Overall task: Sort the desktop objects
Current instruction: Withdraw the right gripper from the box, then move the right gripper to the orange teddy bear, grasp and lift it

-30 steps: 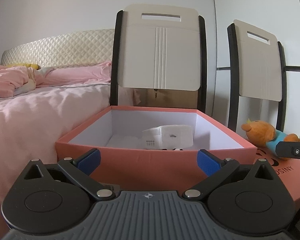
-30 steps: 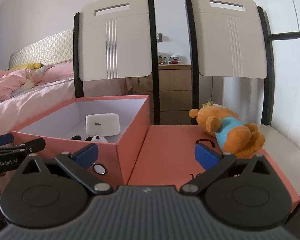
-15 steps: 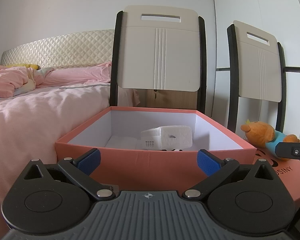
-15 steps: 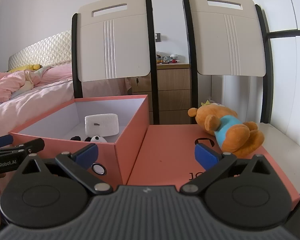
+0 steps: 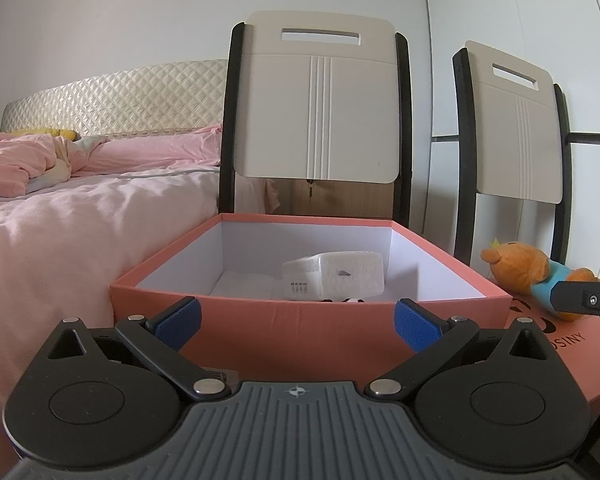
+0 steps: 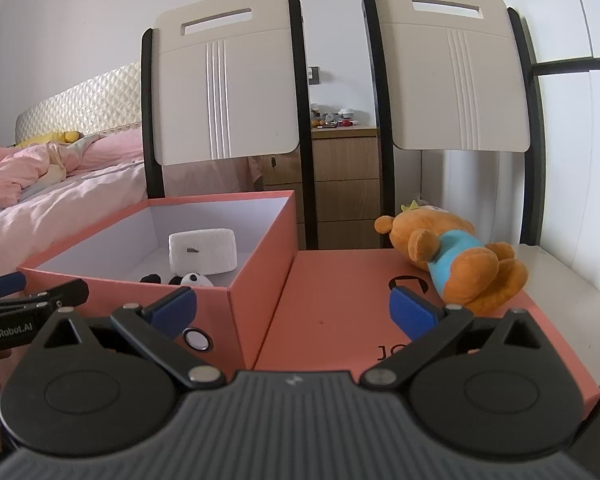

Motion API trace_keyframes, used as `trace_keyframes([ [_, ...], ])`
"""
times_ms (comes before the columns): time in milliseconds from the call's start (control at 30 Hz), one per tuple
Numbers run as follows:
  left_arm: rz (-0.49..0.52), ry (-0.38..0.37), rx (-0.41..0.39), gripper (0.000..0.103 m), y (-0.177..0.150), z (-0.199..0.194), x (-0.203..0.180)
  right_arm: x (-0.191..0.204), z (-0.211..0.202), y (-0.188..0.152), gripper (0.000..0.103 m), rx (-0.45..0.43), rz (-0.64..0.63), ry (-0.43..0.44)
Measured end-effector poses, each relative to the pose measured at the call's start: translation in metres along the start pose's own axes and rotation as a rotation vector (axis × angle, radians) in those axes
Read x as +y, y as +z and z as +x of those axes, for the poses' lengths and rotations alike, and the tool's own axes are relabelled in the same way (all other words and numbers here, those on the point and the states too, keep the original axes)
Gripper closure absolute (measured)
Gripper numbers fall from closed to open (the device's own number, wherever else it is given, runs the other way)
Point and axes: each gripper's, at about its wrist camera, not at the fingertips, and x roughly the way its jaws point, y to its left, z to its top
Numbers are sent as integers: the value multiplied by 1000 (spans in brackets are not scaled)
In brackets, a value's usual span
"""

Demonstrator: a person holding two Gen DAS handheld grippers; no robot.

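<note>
An open salmon box (image 5: 300,320) (image 6: 260,280) holds a white tissue pack (image 5: 340,276) (image 6: 202,252) and a small panda toy (image 6: 194,279), whose top barely shows over the wall in the left wrist view. An orange plush bear in a blue shirt (image 6: 456,256) (image 5: 524,270) lies on the salmon lid (image 6: 340,320) to the right of the box. My left gripper (image 5: 298,322) is open, in front of the box's near wall. My right gripper (image 6: 292,310) is open over the lid, the bear just beyond its right finger. Neither holds anything.
Two cream chair backs (image 6: 228,80) (image 6: 460,72) stand behind the box and lid. A bed with pink bedding (image 5: 60,232) lies on the left. A wooden drawer unit (image 6: 346,184) stands behind the chairs. The lid rests on a pale surface (image 6: 568,292).
Both views have crept slightly; the box and bear hold their places. Both grippers stay open.
</note>
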Motion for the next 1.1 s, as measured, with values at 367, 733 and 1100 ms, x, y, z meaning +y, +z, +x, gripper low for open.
trace_keyframes([
  [367, -5, -7, -3, 0, 1, -1, 1, -24, 11, 24, 0, 17, 65, 12],
  [733, -5, -2, 2, 0, 1, 1, 1, -71, 69, 70, 0, 34, -36, -111],
  [1100, 3, 9, 12, 0, 0, 6, 2, -148, 104, 61, 0, 51, -30, -267],
])
